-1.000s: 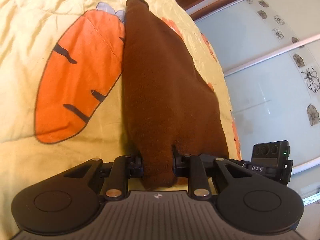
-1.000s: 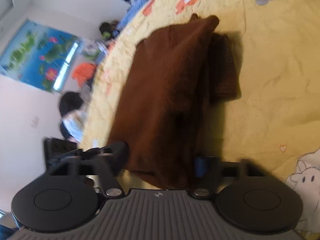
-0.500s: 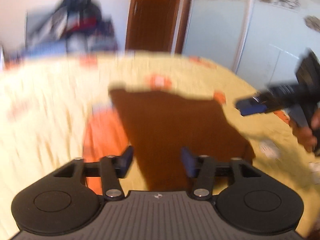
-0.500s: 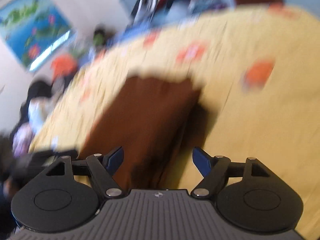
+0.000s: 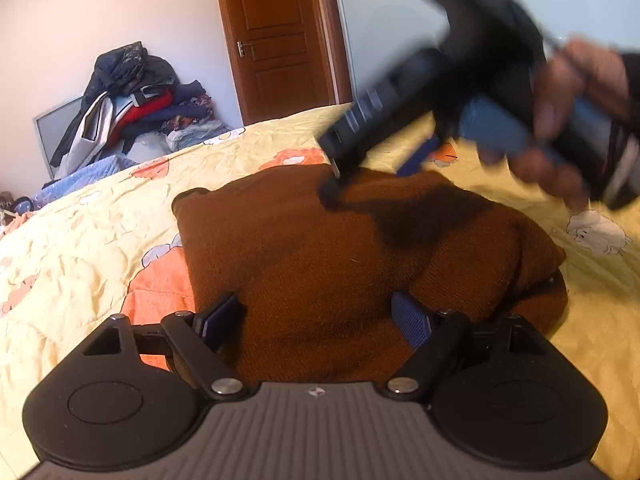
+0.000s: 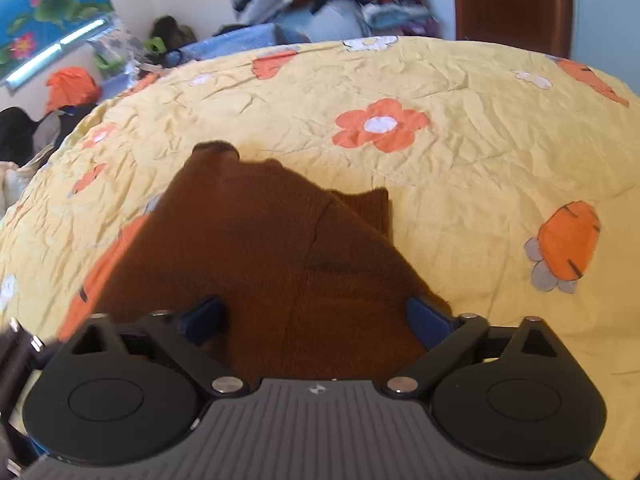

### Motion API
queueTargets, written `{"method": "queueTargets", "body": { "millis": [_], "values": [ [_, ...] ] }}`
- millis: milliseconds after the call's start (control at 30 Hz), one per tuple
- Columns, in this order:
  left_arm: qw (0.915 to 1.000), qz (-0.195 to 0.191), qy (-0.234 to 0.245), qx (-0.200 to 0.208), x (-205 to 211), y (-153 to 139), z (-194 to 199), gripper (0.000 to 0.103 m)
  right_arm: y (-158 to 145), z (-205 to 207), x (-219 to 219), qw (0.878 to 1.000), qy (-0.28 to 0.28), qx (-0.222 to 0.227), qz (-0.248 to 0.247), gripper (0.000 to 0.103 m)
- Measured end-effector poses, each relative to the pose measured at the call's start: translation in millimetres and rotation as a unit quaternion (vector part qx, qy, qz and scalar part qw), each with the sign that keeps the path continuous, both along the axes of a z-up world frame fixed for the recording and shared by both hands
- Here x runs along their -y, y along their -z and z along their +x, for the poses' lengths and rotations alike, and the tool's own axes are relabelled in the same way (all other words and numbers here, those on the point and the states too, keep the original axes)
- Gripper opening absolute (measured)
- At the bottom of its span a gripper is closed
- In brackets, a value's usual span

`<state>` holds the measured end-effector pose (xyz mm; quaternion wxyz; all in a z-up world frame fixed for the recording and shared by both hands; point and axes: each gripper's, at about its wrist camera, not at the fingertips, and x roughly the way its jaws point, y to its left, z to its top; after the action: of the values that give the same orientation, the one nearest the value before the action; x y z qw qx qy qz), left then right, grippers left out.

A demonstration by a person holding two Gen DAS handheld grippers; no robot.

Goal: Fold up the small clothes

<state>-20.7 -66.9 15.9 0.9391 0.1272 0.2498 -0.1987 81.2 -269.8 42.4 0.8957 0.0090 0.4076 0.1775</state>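
Observation:
A brown knitted garment (image 5: 320, 248) lies folded on the yellow bedspread (image 5: 80, 240). In the right wrist view the garment (image 6: 272, 260) shows one folded layer over another. My left gripper (image 5: 316, 318) hovers over its near edge, its jaws opening and its blue pads (image 5: 412, 320) clear of the cloth. My right gripper (image 6: 316, 320) is likewise over the garment, jaws opening, with nothing pinched. In the left wrist view the right gripper (image 5: 372, 176) appears blurred above the garment's far side, held by a person's hand (image 5: 560, 120).
The bedspread carries orange flowers (image 6: 380, 124) and carrots (image 6: 568, 244). A pile of clothes (image 5: 132, 112) is heaped beyond the bed, beside a brown wooden door (image 5: 280, 36). More clutter and an orange item (image 6: 70, 88) sit past the bed's left side.
Both grippers were shut on the brown garment's edge; they have let go, opened wide and drawn back. The garment now rests folded on the bed, and both views have swung up.

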Motion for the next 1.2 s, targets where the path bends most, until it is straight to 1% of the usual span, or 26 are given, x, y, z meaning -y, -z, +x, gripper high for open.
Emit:
{"method": "queueTargets", "body": {
  "millis": [33,100,167,200,267,333,367,433,467,500,533,600,667,700,767,800,833,900,933,967,1033,1067,1133,1200],
  "values": [
    [1.0000,-0.001,0.000,-0.001,2,0,4,0.084,-10,-2,-3,1.000,-0.005,0.023,0.005,0.089],
    [1.0000,-0.002,0.000,-0.001,3,-2,3,0.085,-28,-3,-14,0.998,-0.015,0.060,0.018,0.094],
    [1.0000,-0.003,0.000,-0.001,2,-1,3,0.085,-38,2,-33,0.996,-0.044,0.071,0.024,0.100],
    [1.0000,-0.004,-0.001,-0.002,1,-1,3,0.085,-39,6,-44,0.996,-0.058,0.069,0.018,0.100],
    [1.0000,-0.006,0.000,-0.002,-2,0,4,0.085,-25,23,-66,0.996,-0.076,0.043,-0.002,0.100],
    [1.0000,-0.008,-0.001,-0.003,-3,0,4,0.085,2,43,-81,0.997,-0.078,-0.003,-0.022,0.099],
    [0.9999,-0.010,-0.003,-0.003,-4,0,5,0.085,21,53,-85,0.996,-0.073,-0.028,-0.033,0.103],
    [0.9998,-0.016,-0.006,-0.007,-6,0,5,0.085,42,42,-89,0.994,-0.088,0.028,-0.052,0.103],
    [0.9998,-0.017,-0.006,-0.008,-6,0,5,0.085,43,36,-92,0.994,-0.087,0.038,-0.061,0.103],
    [0.9998,-0.018,-0.006,-0.008,-7,0,5,0.086,42,35,-95,0.993,-0.085,0.038,-0.066,0.103],
    [0.9998,-0.018,-0.006,-0.008,-7,-1,5,0.086,40,34,-94,0.994,-0.085,0.035,-0.065,0.103],
    [0.9998,-0.018,-0.005,-0.008,-7,0,5,0.086,31,32,-85,0.995,-0.082,0.030,-0.045,0.103],
    [0.9997,-0.020,-0.006,-0.008,-8,0,5,0.086,18,24,-77,0.998,-0.057,0.027,-0.029,0.103],
    [0.9997,-0.021,-0.007,-0.008,-8,0,5,0.086,11,16,-70,0.998,-0.045,0.031,-0.019,0.103],
    [0.9997,-0.021,-0.007,-0.009,-8,0,6,0.086,2,-2,-57,0.998,-0.041,0.048,0.001,0.103],
    [0.9997,-0.021,-0.007,-0.009,-8,0,6,0.087,1,-9,-52,0.998,-0.039,0.051,0.003,0.103],
    [0.9997,-0.021,-0.007,-0.010,-9,1,6,0.087,5,-11,-48,0.998,-0.036,0.043,-0.004,0.103],
    [0.9997,-0.020,-0.005,-0.010,-8,0,7,0.087,29,-6,-41,0.999,-0.035,0.008,-0.025,0.103],
    [0.9997,-0.020,-0.005,-0.009,-9,0,6,0.087,33,-12,-38,0.997,-0.055,0.040,-0.027,0.103],
    [0.9997,-0.022,-0.005,-0.010,-11,-2,5,0.088,32,-13,-36,0.997,-0.061,0.037,-0.026,0.103],
    [0.9991,-0.038,-0.002,-0.021,-23,-13,4,0.088,17,-11,-29,0.999,-0.048,0.013,-0.002,0.103],
    [0.9980,-0.057,-0.003,-0.028,-34,-20,6,0.088,8,-12,-21,0.999,-0.042,0.007,0.023,0.103],
    [0.9937,-0.103,-0.026,-0.034,-60,-33,20,0.088,-10,-14,3,0.997,-0.024,0.023,0.068,0.103],
    [0.9841,-0.150,-0.071,-0.064,-86,-39,50,0.088,-19,-10,30,0.996,0.017,0.036,0.079,0.103]
  ]
}}
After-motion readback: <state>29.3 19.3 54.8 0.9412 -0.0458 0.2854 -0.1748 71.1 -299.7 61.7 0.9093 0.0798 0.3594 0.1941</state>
